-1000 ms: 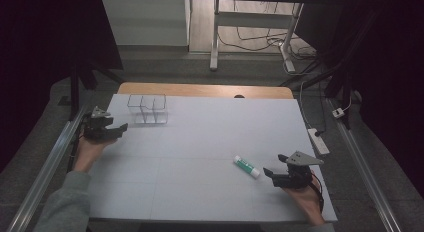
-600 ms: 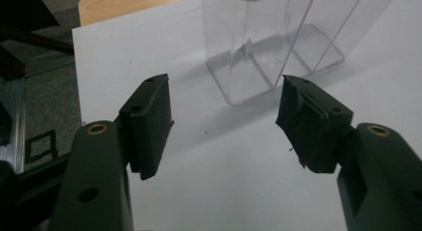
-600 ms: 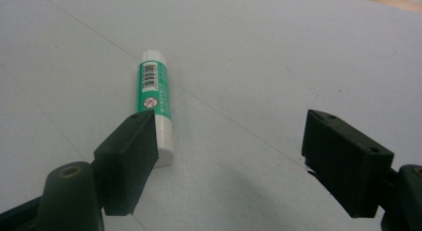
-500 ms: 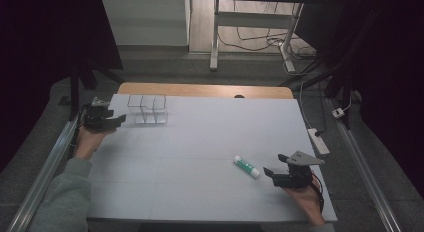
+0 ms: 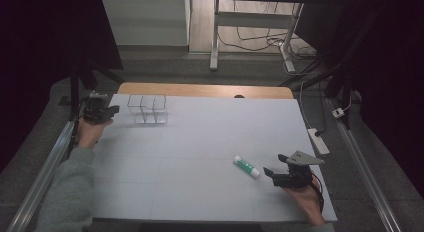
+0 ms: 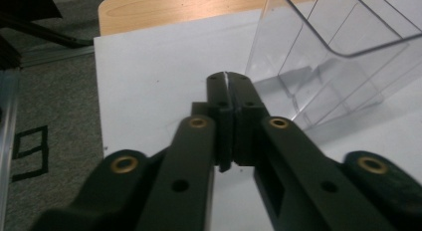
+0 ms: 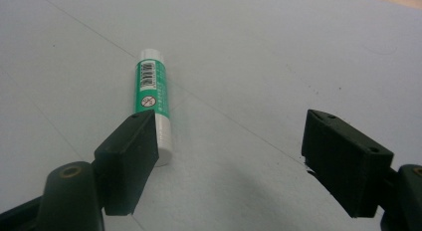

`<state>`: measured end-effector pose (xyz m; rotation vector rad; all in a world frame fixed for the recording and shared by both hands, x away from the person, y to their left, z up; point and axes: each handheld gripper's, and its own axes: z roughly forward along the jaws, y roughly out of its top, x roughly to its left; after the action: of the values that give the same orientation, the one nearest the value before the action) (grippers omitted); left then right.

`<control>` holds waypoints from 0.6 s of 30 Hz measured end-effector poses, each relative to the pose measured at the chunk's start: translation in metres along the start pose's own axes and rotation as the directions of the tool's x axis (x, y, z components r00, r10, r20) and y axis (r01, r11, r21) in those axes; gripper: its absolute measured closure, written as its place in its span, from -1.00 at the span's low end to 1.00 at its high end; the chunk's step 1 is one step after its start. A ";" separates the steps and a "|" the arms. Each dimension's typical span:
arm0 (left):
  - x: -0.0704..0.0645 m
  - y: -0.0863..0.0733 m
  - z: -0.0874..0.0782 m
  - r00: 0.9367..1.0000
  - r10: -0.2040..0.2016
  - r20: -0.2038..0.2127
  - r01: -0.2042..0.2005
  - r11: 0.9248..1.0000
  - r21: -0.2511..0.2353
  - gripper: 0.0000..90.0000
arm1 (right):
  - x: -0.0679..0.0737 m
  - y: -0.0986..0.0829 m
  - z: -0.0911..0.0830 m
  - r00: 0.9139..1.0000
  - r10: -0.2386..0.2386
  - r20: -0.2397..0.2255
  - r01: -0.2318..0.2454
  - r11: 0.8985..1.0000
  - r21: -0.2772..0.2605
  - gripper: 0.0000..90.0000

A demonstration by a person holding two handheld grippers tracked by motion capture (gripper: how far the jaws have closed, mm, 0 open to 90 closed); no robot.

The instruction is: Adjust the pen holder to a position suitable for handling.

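White board covers the table (image 5: 200,162), with a strip of bare wood showing along its far edge and dark floor and cables beyond. On the near right part of the board lies a glue stick (image 5: 247,167), green with white ends, flat on its side. The right gripper (image 5: 272,173) sits just beside it, jaws spread wide; in the right gripper view the glue stick (image 7: 155,109) lies by the left jaw, not between the two. Toward the far left corner stands a clear plastic organizer (image 5: 147,108) with open compartments. The left gripper (image 5: 111,111) hovers near its left side, jaws pressed together on nothing, the clear plastic organizer (image 6: 328,57) just ahead of the tips.
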<state>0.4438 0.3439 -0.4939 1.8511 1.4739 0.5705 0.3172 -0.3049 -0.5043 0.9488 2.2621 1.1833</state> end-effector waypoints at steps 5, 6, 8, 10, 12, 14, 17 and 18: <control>-0.006 0.005 0.012 1.000 0.022 0.017 -0.022 1.000 0.006 0.98 | 0.000 0.000 0.001 1.000 0.001 -0.004 -0.001 1.000 0.001 -0.50; -0.006 0.007 0.014 0.999 0.027 0.017 -0.027 1.000 0.007 0.98 | 0.000 0.000 0.001 1.000 0.001 -0.002 -0.001 1.000 0.002 -0.50; -0.007 0.008 0.016 0.999 0.027 0.018 -0.027 1.000 0.009 0.98 | 0.000 0.000 0.001 1.000 0.000 0.000 0.000 1.000 0.004 -0.50; -0.008 0.012 0.022 0.999 0.028 0.016 -0.028 1.000 0.006 0.98 | 0.000 0.000 0.001 1.000 0.001 -0.002 -0.001 1.000 0.001 -0.50; -0.008 0.012 0.024 0.999 0.025 0.019 -0.025 1.000 0.005 0.98 | 0.000 0.000 0.001 1.000 0.002 -0.005 -0.002 1.000 0.000 -0.50; -0.006 0.013 0.029 1.000 0.017 0.015 -0.017 1.000 0.004 0.98 | -0.001 0.000 0.002 1.000 0.004 -0.005 -0.004 1.000 -0.002 -0.50; -0.005 0.012 0.032 1.000 0.015 0.024 -0.015 1.000 0.002 0.98 | 0.000 0.000 0.003 1.000 0.002 -0.005 -0.002 1.000 0.000 -0.50; -0.005 0.012 0.033 0.999 0.016 0.028 -0.016 1.000 0.003 0.98 | 0.000 0.000 0.003 1.000 0.001 -0.005 -0.001 1.000 0.003 -0.50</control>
<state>0.4741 0.3296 -0.5065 1.8674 1.4438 0.5487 0.3194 -0.3036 -0.5063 0.9489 2.2681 1.1847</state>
